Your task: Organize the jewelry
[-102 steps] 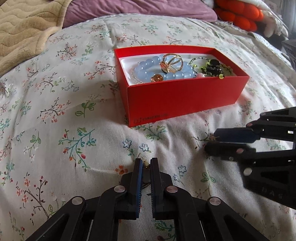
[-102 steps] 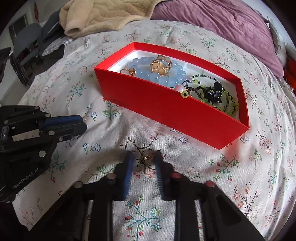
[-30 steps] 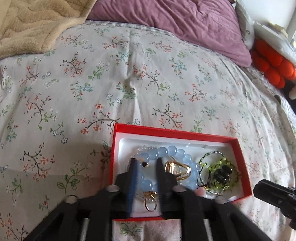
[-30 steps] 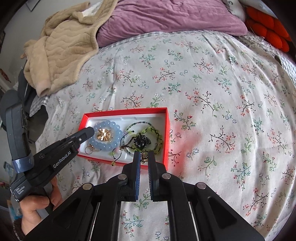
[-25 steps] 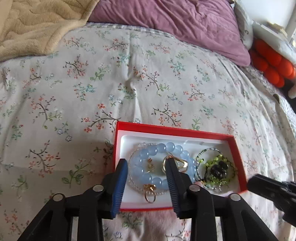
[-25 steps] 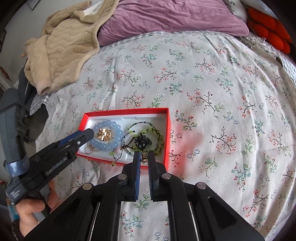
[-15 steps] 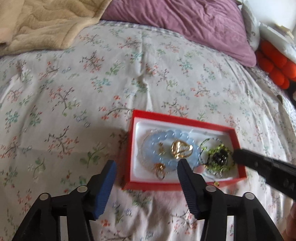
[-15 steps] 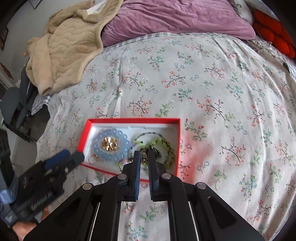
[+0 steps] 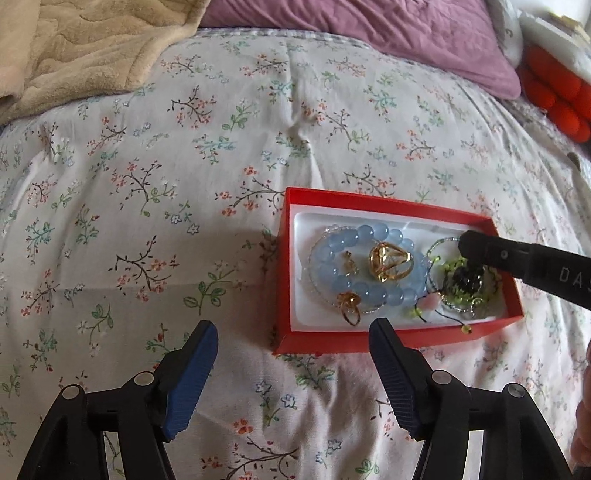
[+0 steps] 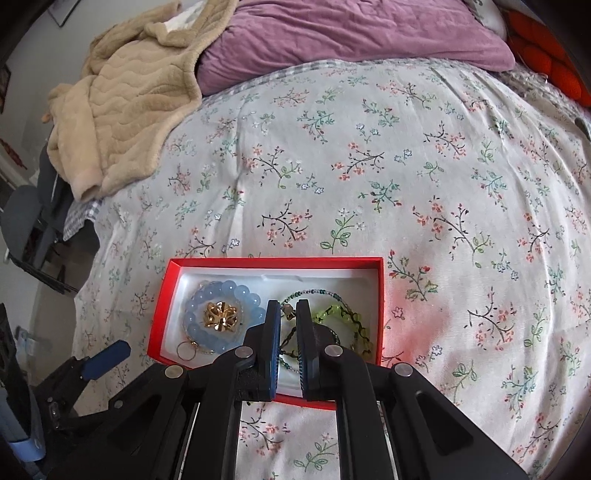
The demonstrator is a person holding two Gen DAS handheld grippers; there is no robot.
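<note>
Grippers frame my view over the flowered bed (image 9: 258,155). My left gripper (image 9: 291,373) hangs nearest, short of the red box (image 9: 325,341), its jaws opening wide with nothing between them. My right gripper (image 10: 288,314) is down inside the box, jaws nearly closed on a small gold earring (image 10: 289,314) above the green bead string (image 10: 343,314). Beside it in the box lie a blue bead bracelet (image 9: 354,286), a gold ring (image 9: 389,262) in its middle, a small gold piece (image 9: 349,264) and a gold hoop (image 9: 351,312). Farther back, a beige blanket (image 10: 125,103) and a purple pillow (image 10: 351,33) close the bed.
</note>
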